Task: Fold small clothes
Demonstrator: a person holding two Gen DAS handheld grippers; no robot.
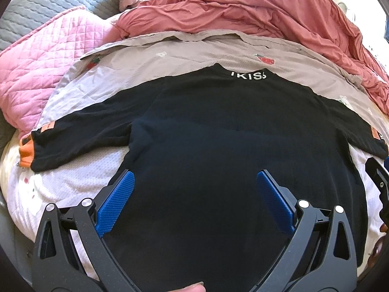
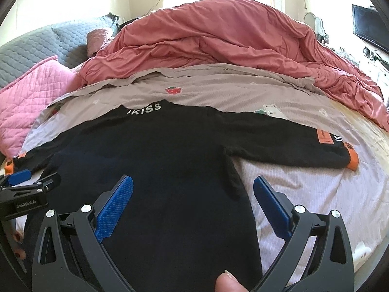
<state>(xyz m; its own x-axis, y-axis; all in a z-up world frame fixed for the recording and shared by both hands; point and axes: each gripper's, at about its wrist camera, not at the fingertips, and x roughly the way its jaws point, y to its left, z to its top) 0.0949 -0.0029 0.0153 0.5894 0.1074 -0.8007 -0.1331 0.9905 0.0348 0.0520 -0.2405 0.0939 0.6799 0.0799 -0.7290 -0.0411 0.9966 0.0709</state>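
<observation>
A black sweater (image 1: 218, 131) lies spread flat, back up, on a bed covered with a grey-lilac sheet (image 1: 150, 63) printed with strawberries and bears. Its collar, lettered in white, points away from both cameras, and its sleeves stretch out to either side.

The left tool (image 1: 195, 196) hangs over the lower body of the sweater with its blue pads (image 1: 116, 202) spread wide, released and holding nothing. The right tool (image 2: 193, 200) is likewise released, its pads wide apart; one pad sits above the sweater's body, the other above bare sheet past the garment's side edge.

Only the left view shows the full left sleeve, ending in an orange cuff (image 1: 25, 153) close to the pink quilted pillow (image 1: 43, 73). Only the right view shows the right sleeve laid out whole, with an orange patch and orange cuff (image 2: 352, 161), a white bear print (image 2: 272, 112) beyond it, and a dark screen (image 2: 369, 29) on the far wall. The right view also catches the left tool (image 2: 26, 182) at its left edge.

Beyond the collar runs a strip of open sheet, then a bunched salmon duvet (image 2: 218, 36). Bare sheet lies under both sleeves and widely off the right cuff. A grey quilted pillow (image 1: 48, 7) sits behind the pink one.
</observation>
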